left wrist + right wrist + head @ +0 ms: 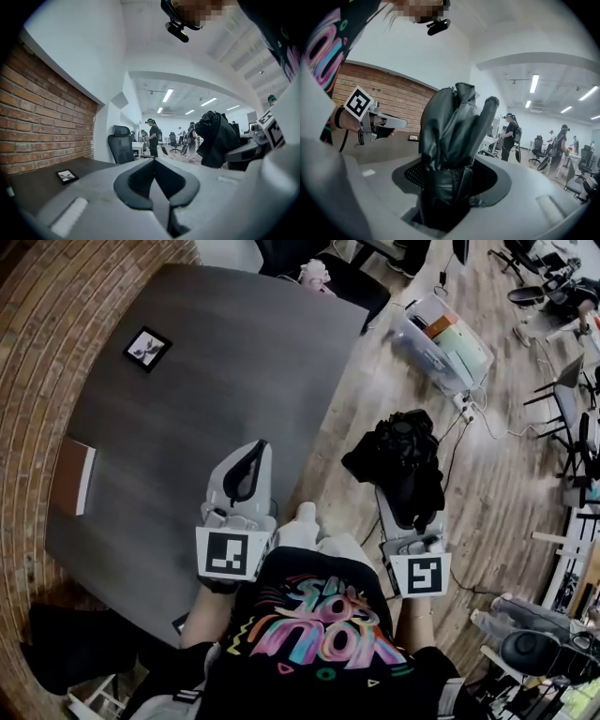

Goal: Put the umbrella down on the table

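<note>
A folded black umbrella (403, 451) sticks up out of my right gripper (394, 501), which is shut on its lower part. It hangs over the wooden floor, to the right of the dark grey table (216, 362). In the right gripper view the umbrella (454, 126) fills the space between the jaws of the right gripper (450, 187). My left gripper (253, 451) hovers over the table's near right edge, shut and empty. In the left gripper view its tips (157, 187) meet, and the umbrella (215, 136) shows at the right.
A small framed picture (147, 348) lies on the table's far left and a brown notebook (75, 474) at its left edge. A brick wall (42, 122) borders the table. A clear storage box (441, 338) and cables sit on the floor. Office chairs (119, 143) and standing people are beyond.
</note>
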### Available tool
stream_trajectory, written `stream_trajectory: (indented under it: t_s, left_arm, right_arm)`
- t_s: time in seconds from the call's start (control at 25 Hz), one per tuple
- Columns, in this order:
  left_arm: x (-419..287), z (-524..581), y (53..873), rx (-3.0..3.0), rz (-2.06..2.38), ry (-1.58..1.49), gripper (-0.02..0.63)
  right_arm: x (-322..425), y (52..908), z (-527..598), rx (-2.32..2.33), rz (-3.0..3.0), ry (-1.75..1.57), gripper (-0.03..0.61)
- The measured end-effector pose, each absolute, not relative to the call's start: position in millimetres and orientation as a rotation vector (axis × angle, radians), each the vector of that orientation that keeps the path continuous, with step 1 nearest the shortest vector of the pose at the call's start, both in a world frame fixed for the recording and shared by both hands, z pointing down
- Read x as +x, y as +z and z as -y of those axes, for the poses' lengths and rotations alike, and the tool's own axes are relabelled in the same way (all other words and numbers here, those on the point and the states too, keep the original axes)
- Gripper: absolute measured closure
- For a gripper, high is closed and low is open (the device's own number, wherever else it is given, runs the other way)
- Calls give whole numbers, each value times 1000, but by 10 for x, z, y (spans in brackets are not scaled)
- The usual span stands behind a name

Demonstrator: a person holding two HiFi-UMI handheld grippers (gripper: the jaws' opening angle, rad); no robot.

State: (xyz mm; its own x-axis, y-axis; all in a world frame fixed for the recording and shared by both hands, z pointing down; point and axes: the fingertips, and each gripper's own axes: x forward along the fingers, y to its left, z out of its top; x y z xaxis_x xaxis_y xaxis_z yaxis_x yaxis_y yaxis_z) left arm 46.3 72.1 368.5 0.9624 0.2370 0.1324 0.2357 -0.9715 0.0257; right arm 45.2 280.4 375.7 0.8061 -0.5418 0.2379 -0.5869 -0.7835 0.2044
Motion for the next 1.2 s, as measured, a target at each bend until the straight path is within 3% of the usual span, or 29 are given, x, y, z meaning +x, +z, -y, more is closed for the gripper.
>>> stream_trajectory:
  t_s: [0.44,0.92,1.2]
  left_arm:
    - [506,-233,3605,3110,-27,178,614]
    - [620,757,3655,2997,635,195,614]
    - [486,1163,3583,2888,1047,211,614]
  right_arm:
    - [1018,3731,-2203,2594,1172,199,331]
    - [2025,3728,-641,2267,1715,103,331]
    - [2237,3659,187,2005,2014,44,331]
